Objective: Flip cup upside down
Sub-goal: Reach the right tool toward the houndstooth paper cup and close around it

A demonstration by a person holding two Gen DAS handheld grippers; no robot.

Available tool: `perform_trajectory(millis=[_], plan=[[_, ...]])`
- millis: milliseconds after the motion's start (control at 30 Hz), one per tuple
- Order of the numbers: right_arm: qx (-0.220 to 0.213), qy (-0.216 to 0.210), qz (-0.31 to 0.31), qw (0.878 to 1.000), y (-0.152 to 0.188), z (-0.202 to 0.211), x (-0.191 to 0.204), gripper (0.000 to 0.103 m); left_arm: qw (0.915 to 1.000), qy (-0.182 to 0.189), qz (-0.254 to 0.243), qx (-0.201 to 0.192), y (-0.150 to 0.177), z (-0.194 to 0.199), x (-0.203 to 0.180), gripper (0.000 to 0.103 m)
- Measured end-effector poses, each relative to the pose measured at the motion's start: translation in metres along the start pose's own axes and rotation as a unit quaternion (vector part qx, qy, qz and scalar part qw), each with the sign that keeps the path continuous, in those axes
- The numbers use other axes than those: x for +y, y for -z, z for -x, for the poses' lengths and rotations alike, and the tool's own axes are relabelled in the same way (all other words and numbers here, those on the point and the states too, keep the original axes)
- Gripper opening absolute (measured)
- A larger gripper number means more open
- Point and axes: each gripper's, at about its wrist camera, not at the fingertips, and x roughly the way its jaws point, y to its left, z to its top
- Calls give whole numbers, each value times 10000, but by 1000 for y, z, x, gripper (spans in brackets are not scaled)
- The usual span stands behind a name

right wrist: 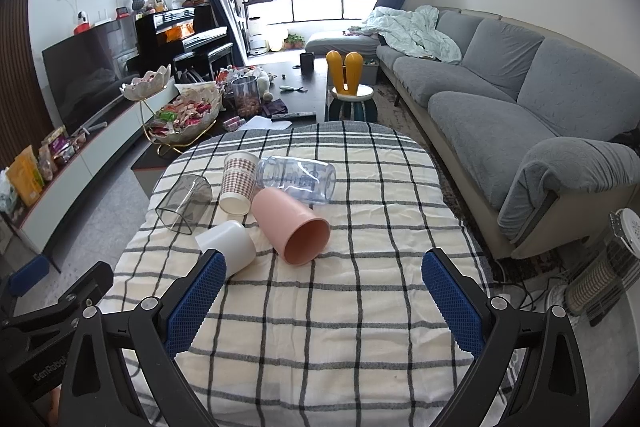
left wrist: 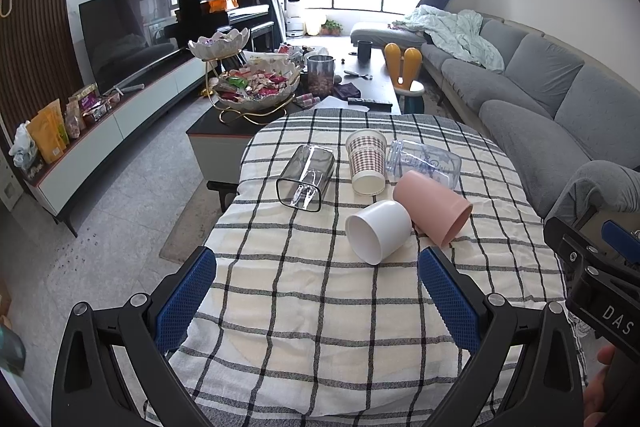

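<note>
Several cups lie on their sides on a checked tablecloth [left wrist: 320, 307]: a white cup [left wrist: 378, 231], a pink cup [left wrist: 434, 207], a plaid paper cup [left wrist: 366, 163], a square smoky clear cup [left wrist: 306, 173] and a clear bottle-like cup [left wrist: 426, 163]. In the right wrist view the white cup [right wrist: 230, 245] lies by the left finger, the pink cup [right wrist: 294, 225] beside it, its mouth toward me. My left gripper [left wrist: 316, 295] is open and empty, short of the white cup. My right gripper [right wrist: 322, 301] is open and empty, short of the pink cup.
A coffee table [left wrist: 376, 83] with snack bowls [left wrist: 256, 87] and a jar stands beyond the table. A grey sofa [right wrist: 500, 99] runs along the right. A TV cabinet [left wrist: 120, 115] runs along the left. A heater [right wrist: 604, 267] stands on the floor at right.
</note>
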Motion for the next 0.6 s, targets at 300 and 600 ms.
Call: perform_trajectory(millis=[300,600], plan=[[46,22,11,10000,-3,-8,2,99,10000,42,-5,62,-1,-9,1,103],[62,143,-35,9999,-19,-37,-6,99,9999,142,-16,-13,-30,-38,-11,103]])
